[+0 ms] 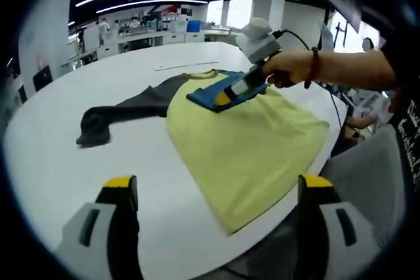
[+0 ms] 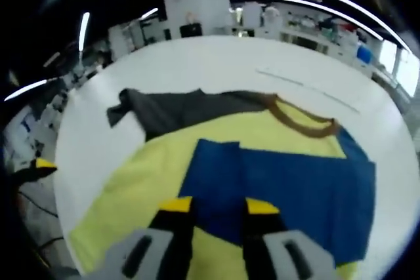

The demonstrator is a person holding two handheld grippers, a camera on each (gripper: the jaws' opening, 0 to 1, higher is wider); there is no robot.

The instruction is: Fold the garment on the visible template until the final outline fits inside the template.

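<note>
A yellow shirt with a brown collar lies flat on the white table. Its dark grey sleeve stretches out to the left. A blue template lies on the shirt's upper part, just below the collar. My right gripper hovers low over the template's near edge, its jaws a little apart with nothing between them. In the left gripper view the same right gripper is held by a hand above the blue template. My left gripper stands wide open in front of the shirt's hem.
The shirt's hem reaches the table's near right edge, where a grey mesh chair stands. A thin white strip lies on the table beyond the collar. Desks and lab benches fill the background.
</note>
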